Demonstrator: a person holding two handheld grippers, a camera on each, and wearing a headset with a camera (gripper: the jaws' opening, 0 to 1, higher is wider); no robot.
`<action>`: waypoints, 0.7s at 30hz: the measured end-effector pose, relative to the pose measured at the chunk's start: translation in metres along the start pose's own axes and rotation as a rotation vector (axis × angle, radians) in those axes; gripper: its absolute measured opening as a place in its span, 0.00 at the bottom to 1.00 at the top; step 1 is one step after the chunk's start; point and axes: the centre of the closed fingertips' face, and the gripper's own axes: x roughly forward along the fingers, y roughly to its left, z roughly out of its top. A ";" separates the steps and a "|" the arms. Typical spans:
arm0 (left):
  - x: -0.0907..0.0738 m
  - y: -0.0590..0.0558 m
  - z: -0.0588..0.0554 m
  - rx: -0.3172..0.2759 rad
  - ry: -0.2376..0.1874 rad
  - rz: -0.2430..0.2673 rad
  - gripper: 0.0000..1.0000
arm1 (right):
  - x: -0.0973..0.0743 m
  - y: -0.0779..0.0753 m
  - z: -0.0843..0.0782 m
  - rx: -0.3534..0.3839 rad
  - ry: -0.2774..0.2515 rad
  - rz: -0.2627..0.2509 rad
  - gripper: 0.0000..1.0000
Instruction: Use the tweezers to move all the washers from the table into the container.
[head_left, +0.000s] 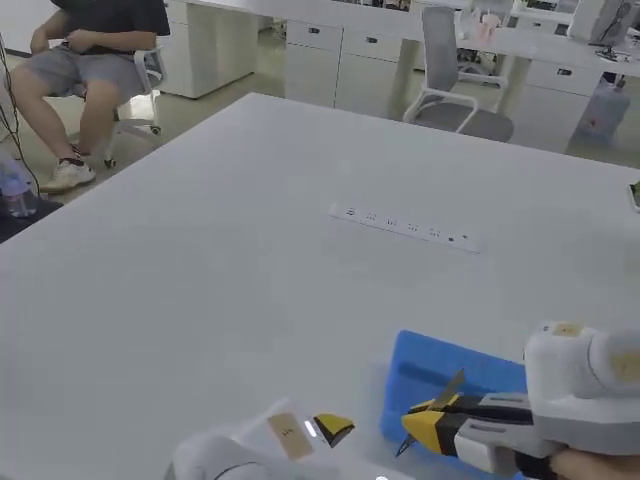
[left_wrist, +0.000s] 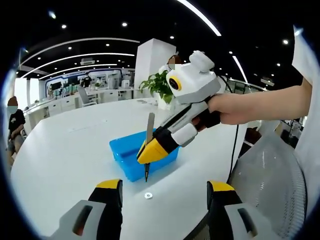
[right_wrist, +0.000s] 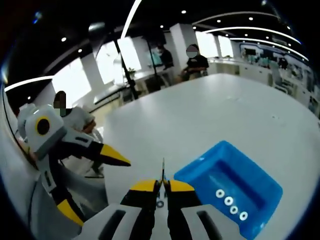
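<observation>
An open-plan office with recessed spotlights and long curved light strips on a dark ceiling surrounds a broad, smooth, matte white bench. Beyond the far edge of the bench, well away from the container, stand white desks with drawers and a grey swivel chair, and a person sits on another chair. A flat white power strip lies on the bench farther out than the container. The container is a shallow, rectangular tray of glossy blue plastic with rounded corners. The right gripper, white-bodied with yellow tips, reaches over the container's near side, its jaws pinched tight on slim metal tweezers that point down at the bench just in front of the container. The left gripper is held short of the container with its jaws spread wide and nothing between them. Four small silver washers sit in a row inside the container, and one more washer lies on the bench just beside it, under the tweezers' tips.
</observation>
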 end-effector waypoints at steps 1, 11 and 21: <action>0.000 0.000 0.000 0.000 0.000 0.000 0.69 | 0.002 0.001 -0.002 -0.003 0.008 0.006 0.04; 0.000 0.000 -0.001 0.000 0.003 0.001 0.69 | 0.021 0.001 -0.024 0.008 0.072 0.029 0.04; 0.000 -0.002 -0.001 0.007 0.009 -0.004 0.68 | 0.025 0.004 -0.027 -0.008 0.085 0.038 0.05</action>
